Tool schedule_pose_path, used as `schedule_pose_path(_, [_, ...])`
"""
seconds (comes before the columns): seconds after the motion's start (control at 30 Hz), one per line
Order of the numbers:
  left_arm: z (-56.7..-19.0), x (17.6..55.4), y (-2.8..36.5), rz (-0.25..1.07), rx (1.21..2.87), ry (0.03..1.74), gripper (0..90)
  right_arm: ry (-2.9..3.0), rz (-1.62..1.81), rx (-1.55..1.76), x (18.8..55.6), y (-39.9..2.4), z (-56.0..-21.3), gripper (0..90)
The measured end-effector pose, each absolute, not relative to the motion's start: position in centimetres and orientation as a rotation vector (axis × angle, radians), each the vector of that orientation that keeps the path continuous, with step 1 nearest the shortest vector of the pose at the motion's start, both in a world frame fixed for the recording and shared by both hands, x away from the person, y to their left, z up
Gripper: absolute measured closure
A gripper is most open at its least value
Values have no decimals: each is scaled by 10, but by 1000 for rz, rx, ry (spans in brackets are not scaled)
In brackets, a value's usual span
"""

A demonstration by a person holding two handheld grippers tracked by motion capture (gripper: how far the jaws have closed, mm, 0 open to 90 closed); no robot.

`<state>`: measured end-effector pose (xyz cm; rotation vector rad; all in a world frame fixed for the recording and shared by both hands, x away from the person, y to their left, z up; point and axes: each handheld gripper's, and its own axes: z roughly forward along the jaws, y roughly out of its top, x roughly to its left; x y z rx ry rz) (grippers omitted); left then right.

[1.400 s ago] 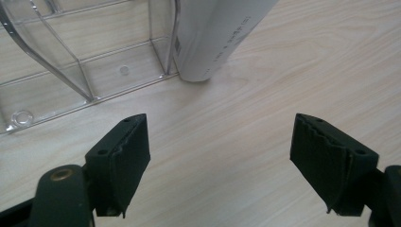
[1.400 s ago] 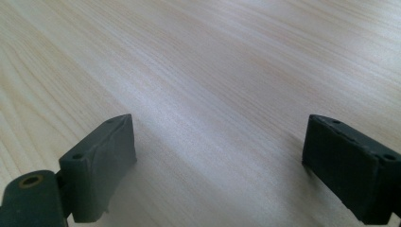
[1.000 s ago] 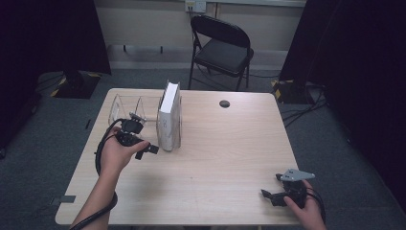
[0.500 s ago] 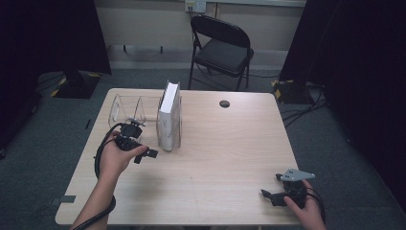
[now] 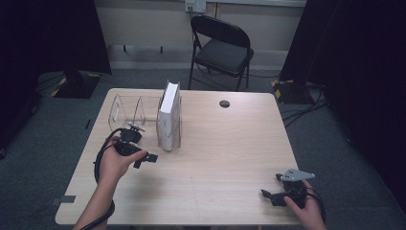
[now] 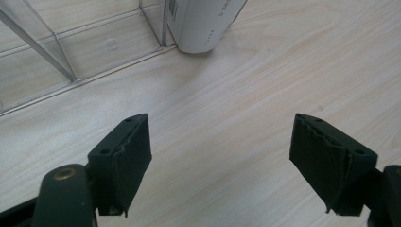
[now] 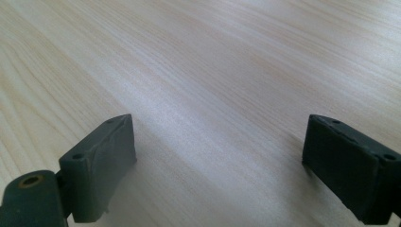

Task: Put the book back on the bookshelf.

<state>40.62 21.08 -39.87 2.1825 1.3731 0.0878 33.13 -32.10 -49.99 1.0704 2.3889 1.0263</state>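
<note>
White book (image 5: 169,117) upright on its lower edge in the right-hand slot of a clear acrylic rack (image 5: 125,109), at the left half of the pale wooden table (image 5: 215,158). Just beside the book's near end, left gripper (image 5: 143,158), jaws wide apart over bare wood, nothing between them, clear of the book. Far across at the near right corner, right gripper (image 5: 270,194), low over the tabletop, jaws likewise spread and empty. Beyond the table, black folding chair (image 5: 222,50)
</note>
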Motion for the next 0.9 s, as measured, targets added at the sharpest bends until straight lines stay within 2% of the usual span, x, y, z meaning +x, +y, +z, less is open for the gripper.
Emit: schedule_pose_path(0.9, [-435, 396, 230, 39, 2161, 1383, 220, 2389, 1027, 1070, 331, -321, -500, 96])
